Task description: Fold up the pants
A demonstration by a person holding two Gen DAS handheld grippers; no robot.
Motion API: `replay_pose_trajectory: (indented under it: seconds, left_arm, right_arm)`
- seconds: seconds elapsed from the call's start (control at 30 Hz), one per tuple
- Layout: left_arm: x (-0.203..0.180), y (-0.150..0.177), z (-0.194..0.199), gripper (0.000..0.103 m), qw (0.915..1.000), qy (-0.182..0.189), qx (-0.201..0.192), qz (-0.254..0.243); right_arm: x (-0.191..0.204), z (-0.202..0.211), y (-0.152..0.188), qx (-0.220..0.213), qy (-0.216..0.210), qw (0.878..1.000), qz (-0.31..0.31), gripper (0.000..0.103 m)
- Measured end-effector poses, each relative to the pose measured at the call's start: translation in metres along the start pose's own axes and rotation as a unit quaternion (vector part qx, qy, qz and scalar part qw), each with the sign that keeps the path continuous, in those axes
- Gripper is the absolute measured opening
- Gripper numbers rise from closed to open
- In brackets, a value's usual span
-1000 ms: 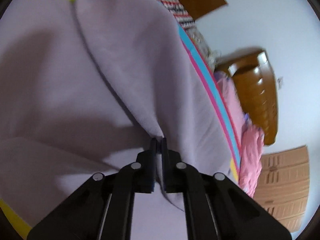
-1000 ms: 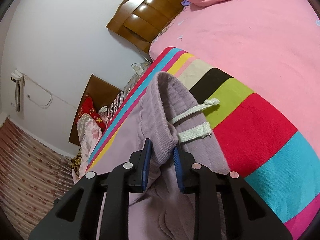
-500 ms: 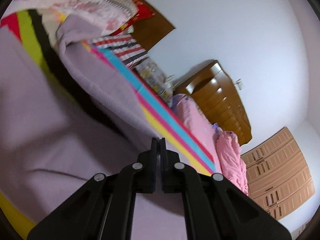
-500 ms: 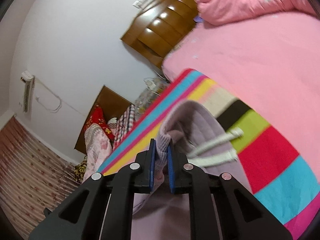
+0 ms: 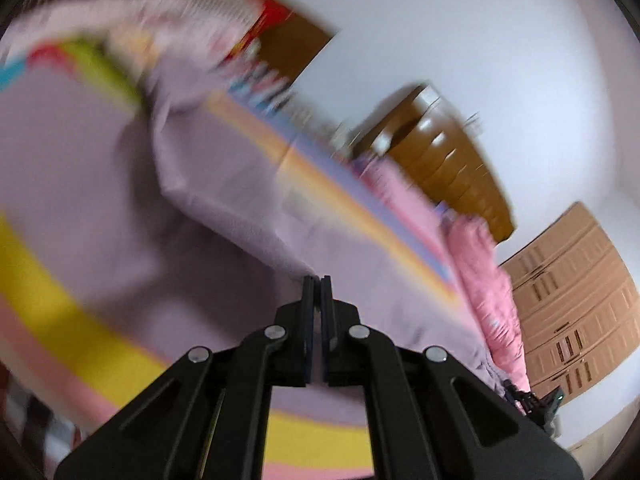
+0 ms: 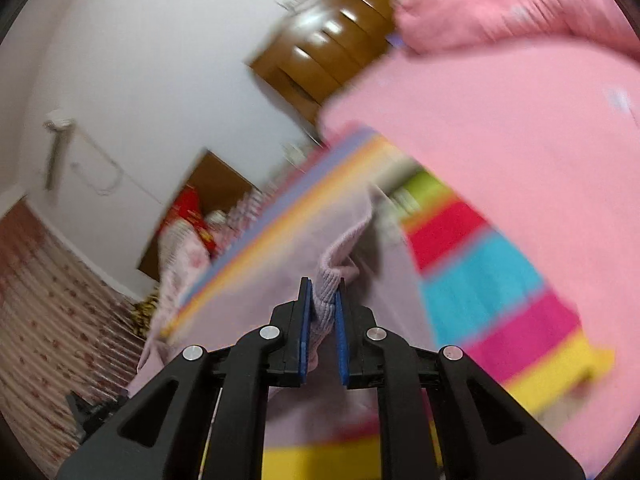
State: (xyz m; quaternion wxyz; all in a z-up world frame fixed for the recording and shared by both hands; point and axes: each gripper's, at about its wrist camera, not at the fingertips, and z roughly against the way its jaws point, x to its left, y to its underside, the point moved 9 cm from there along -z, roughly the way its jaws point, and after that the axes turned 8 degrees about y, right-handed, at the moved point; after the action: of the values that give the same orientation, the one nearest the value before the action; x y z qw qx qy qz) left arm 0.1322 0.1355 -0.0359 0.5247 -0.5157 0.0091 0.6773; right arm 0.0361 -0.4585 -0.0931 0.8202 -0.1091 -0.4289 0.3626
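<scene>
Both views now blur with motion: my right claw (image 6: 322,280) grips the lilac pants' (image 6: 332,272) ribbed waistband, left claw (image 5: 317,278) pinches a fabric edge, lifting it off the striped bed cover (image 6: 480,272) — fold underway, I judge.

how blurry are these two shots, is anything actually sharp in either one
Left wrist view: heavy motion smear over the striped blanket and lilac pants; only the left gripper is crisp, with glare on the wooden headboard. Right wrist view: similar streaking on the pink bedspread, but the right gripper and the ribbed waistband it pinches stay sharp. Fisheye bends both.
</scene>
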Motion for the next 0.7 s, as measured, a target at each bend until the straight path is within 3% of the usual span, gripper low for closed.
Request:
replay_pose_trajectory:
  seconds: [0.07,0.13,0.27,0.37,0.47,0.57,0.7]
  left_arm:
    - [0.022,0.015,-0.015,0.002,0.9994,-0.015,0.023,0.023]
    - [0.021,0.012,-0.013,0.002,0.9994,-0.01,0.019,0.027]
    - [-0.011,-0.015,0.016,0.0,0.9996,0.001,-0.026,-0.014]
    - [-0.015,-0.028,0.04,0.0,0.9968,-0.039,-0.054,-0.044]
    - [0.018,-0.019,0.03,0.0,0.9979,-0.058,-0.025,-0.012]
    - [0.043,-0.002,0.012,0.0,0.9972,-0.073,0.002,0.013]
    - [0.046,0.002,0.011,0.0,0.9973,-0.072,-0.005,0.005]
  right_arm:
    - [-0.021,-0.009,0.012,0.014,0.006,1.0,-0.026,0.012]
    - [-0.022,-0.007,0.012,0.013,-0.009,0.999,-0.042,0.012]
    - [0.005,0.015,-0.002,-0.009,-0.031,0.999,-0.018,0.012]
    - [0.01,0.023,0.005,-0.003,-0.025,1.0,-0.007,0.012]
    - [-0.011,0.009,0.028,0.02,0.015,1.0,-0.003,0.012]
    - [-0.032,0.001,0.033,0.032,-0.008,0.998,-0.055,0.012]
    - [-0.019,0.008,0.029,0.023,0.021,1.0,-0.002,0.013]
